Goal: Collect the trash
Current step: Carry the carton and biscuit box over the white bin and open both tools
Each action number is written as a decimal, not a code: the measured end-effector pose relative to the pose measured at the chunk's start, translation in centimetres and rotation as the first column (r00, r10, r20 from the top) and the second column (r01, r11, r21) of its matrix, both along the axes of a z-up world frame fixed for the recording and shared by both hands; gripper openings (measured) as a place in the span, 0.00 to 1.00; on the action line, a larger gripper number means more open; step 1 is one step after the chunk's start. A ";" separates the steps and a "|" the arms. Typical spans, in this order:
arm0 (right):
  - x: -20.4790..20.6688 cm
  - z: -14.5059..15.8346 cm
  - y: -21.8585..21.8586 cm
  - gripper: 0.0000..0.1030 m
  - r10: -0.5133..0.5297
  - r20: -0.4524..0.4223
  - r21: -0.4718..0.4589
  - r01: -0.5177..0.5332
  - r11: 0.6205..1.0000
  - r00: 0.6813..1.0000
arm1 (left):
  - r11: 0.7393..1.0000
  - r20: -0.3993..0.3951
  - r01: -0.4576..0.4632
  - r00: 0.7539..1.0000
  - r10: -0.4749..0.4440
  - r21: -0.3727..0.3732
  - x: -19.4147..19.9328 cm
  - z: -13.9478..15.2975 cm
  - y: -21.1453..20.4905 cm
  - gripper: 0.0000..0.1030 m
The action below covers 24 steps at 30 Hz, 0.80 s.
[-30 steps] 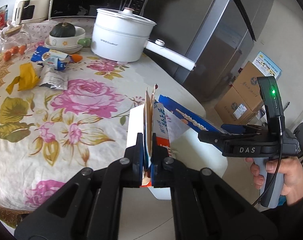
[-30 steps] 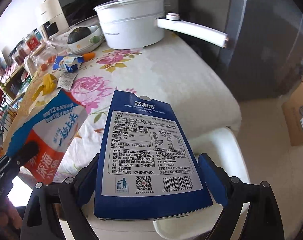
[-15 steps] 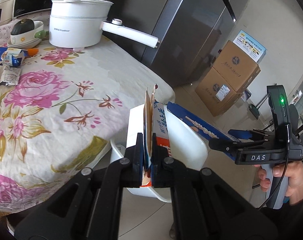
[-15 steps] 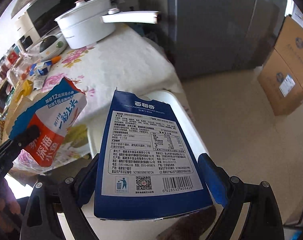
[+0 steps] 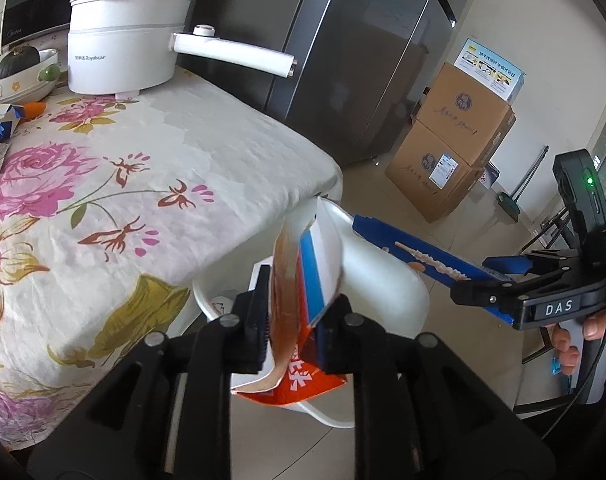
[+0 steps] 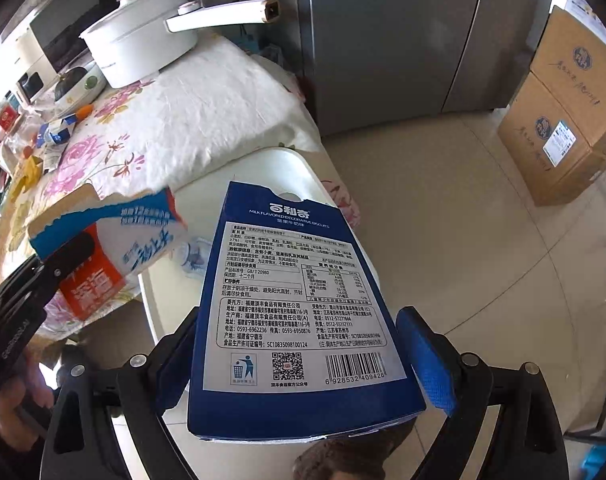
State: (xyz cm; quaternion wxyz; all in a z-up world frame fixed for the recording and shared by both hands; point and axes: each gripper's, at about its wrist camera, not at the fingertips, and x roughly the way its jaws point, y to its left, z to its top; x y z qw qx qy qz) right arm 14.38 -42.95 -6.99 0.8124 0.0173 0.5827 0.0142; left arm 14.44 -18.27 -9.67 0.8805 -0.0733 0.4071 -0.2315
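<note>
**Left jaws part over the bin**

The left gripper jaws, clamped half a second ago, now stand apart; the torn orange-and-white carton tilts loose between them, long axis leaning away. The right gripper jaws stand wider than the flat blue biscuit box lying between them; whether they grip it is unclear. The box points lengthwise over the white plastic bin beside the floral-cloth desk edge, with bare floor beyond.

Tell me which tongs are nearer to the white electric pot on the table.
Left. The left tongs, with a torn orange-and-white wrapper between them, are by the table's edge, below the white electric pot. The right tongs, with a blue box, are farther out over the floor.
</note>
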 end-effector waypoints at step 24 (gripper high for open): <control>2.3 -1.1 4.2 0.95 0.033 -0.019 -0.045 -0.034 0.998 0.999 | 0.956 -0.022 -0.215 0.974 0.224 0.199 -1.5 1.5 6.2 0.99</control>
